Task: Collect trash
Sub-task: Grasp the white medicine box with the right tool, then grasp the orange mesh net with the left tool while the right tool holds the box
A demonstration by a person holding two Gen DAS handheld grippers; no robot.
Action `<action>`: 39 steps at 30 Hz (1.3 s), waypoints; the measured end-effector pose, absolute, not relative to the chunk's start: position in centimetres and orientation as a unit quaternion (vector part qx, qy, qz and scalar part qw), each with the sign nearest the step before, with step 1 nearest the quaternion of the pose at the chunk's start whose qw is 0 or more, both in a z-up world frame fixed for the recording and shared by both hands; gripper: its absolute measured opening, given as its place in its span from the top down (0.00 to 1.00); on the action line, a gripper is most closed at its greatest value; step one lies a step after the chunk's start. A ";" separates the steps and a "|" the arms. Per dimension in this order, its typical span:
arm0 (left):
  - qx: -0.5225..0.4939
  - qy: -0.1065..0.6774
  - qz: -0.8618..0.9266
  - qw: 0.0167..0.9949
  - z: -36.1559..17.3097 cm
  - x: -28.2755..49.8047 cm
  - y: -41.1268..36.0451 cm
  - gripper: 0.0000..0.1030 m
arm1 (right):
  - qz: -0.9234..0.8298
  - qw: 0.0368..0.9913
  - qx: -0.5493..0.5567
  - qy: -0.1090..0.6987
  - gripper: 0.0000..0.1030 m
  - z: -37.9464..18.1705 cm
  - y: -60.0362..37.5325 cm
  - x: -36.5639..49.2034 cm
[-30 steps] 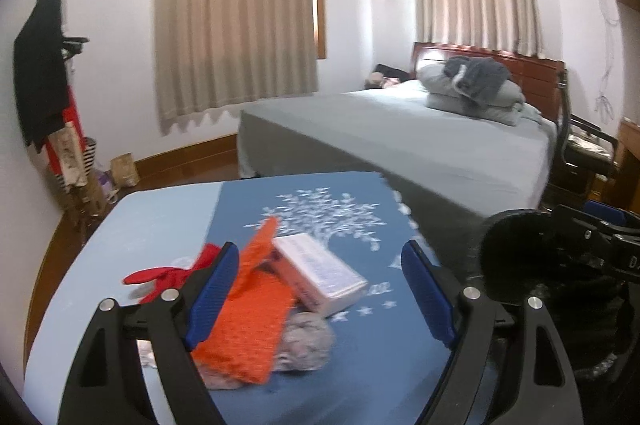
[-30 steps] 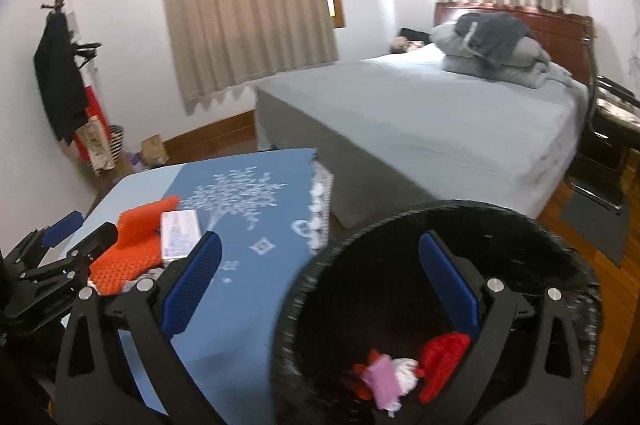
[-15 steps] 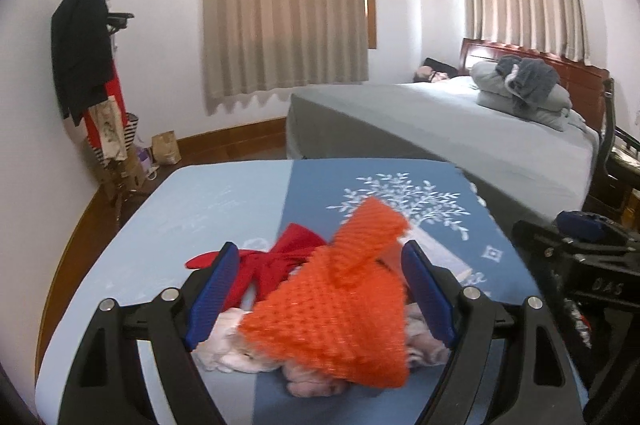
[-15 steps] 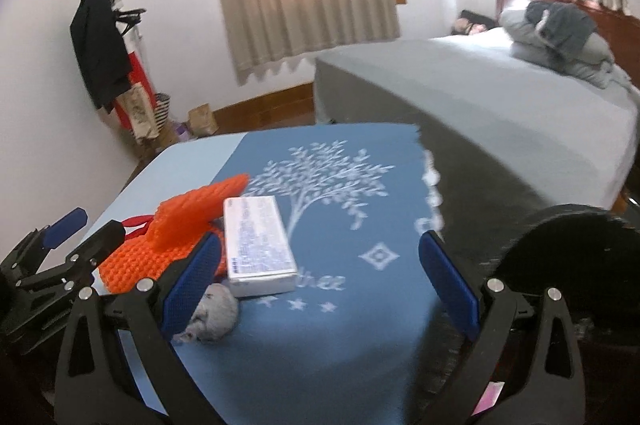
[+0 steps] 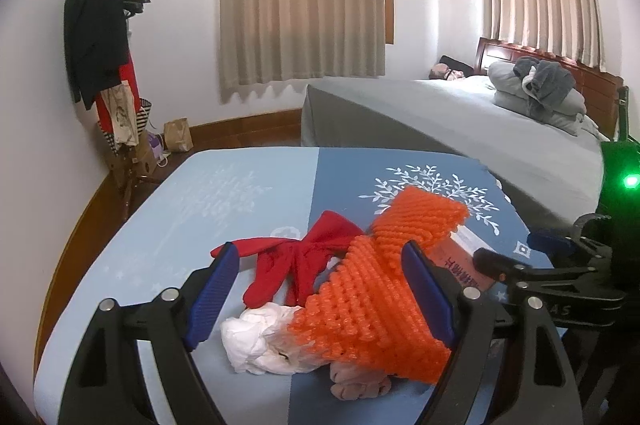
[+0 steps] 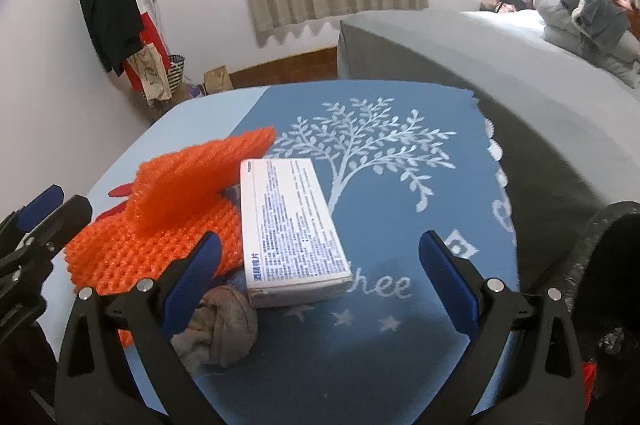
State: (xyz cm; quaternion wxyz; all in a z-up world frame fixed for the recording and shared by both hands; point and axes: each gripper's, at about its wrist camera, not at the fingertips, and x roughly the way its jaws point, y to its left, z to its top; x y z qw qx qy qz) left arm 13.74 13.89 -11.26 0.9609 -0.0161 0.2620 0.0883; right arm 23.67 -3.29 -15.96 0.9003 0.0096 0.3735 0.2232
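Observation:
A pile of trash lies on the blue table (image 5: 248, 193). Orange foam netting (image 5: 380, 289) covers a white crumpled tissue (image 5: 260, 337) and a pinkish wad (image 5: 360, 387), beside a red ribbon (image 5: 304, 261). My left gripper (image 5: 320, 297) is open, its jaws on either side of the netting and ribbon. In the right wrist view the netting (image 6: 176, 225) lies left of a white printed box (image 6: 292, 233), with a grey-brown wad (image 6: 220, 333) in front. My right gripper (image 6: 320, 285) is open, with the box between its jaws. The black bin (image 6: 612, 285) is at the right edge.
A grey bed (image 5: 480, 129) stands behind the table. A coat rack (image 5: 108, 65) with clothes and bags stands at the left wall. The table's lace edge (image 6: 500, 165) drops off on the right, towards the bin.
Both grippers have moved left and down towards the trash pile. The right gripper has left the bin and now frames the white box. The left gripper now straddles the netting and ribbon.

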 end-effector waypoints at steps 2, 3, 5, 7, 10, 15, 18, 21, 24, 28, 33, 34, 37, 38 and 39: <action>-0.017 0.263 0.089 0.961 -11.3 13.8 14.0 0.21 | 0.226 0.897 0.008 0.380 0.07 -16.4 -2.9 24.1; -0.018 0.264 0.089 0.960 -11.4 13.9 14.0 0.21 | 0.229 0.894 0.006 0.386 0.07 -16.6 -2.7 24.3; -0.019 0.265 0.090 0.960 -11.5 13.9 14.1 0.21 | 0.235 0.889 0.005 0.392 0.07 -16.9 -2.5 24.5; -0.020 0.266 0.089 0.960 -11.6 13.8 14.2 0.21 | 0.241 0.885 -0.001 0.398 0.08 -17.2 -2.1 24.6; -0.020 0.267 0.088 0.959 -11.7 13.9 14.1 0.21 | 0.254 0.878 -0.003 0.405 0.23 -17.4 -1.8 24.6; -0.019 0.268 0.082 0.960 -11.7 14.1 13.9 0.21 | 0.264 0.871 0.004 0.415 0.42 -17.6 -2.1 24.7; -0.018 0.269 0.075 0.960 -11.6 14.2 13.6 0.21 | 0.257 0.876 0.007 0.408 0.43 -17.2 -2.8 24.3; -0.021 0.270 0.067 0.960 -11.5 14.6 13.1 0.21 | 0.237 0.883 -0.001 0.404 0.43 -16.8 -3.4 24.2; -0.026 0.270 0.058 0.961 -11.4 15.0 12.4 0.21 | 0.215 0.891 0.001 0.399 0.44 -16.4 -4.7 23.9; -0.022 0.272 0.044 0.961 -11.5 15.7 11.3 0.21 | 0.188 0.901 0.013 0.392 0.44 -15.9 -6.7 23.8; -0.018 0.283 0.034 0.958 -12.1 17.1 9.8 0.21 | 0.172 0.906 0.020 0.386 0.44 -15.5 -8.0 23.7; -0.017 0.286 0.033 0.958 -12.2 17.4 9.7 0.21 | 0.171 0.906 0.023 0.386 0.44 -15.5 -8.2 23.7; -0.013 0.298 0.028 0.954 -12.9 18.2 9.3 0.26 | 0.170 0.907 0.026 0.385 0.44 -15.4 -8.5 23.6; -0.011 0.304 0.026 0.952 -13.1 18.6 9.1 0.28 | 0.170 0.907 0.026 0.384 0.44 -15.4 -8.6 23.6; -0.010 0.308 0.024 0.951 -13.3 18.8 8.9 0.32 | 0.170 0.907 0.026 0.385 0.44 -15.5 -8.6 23.6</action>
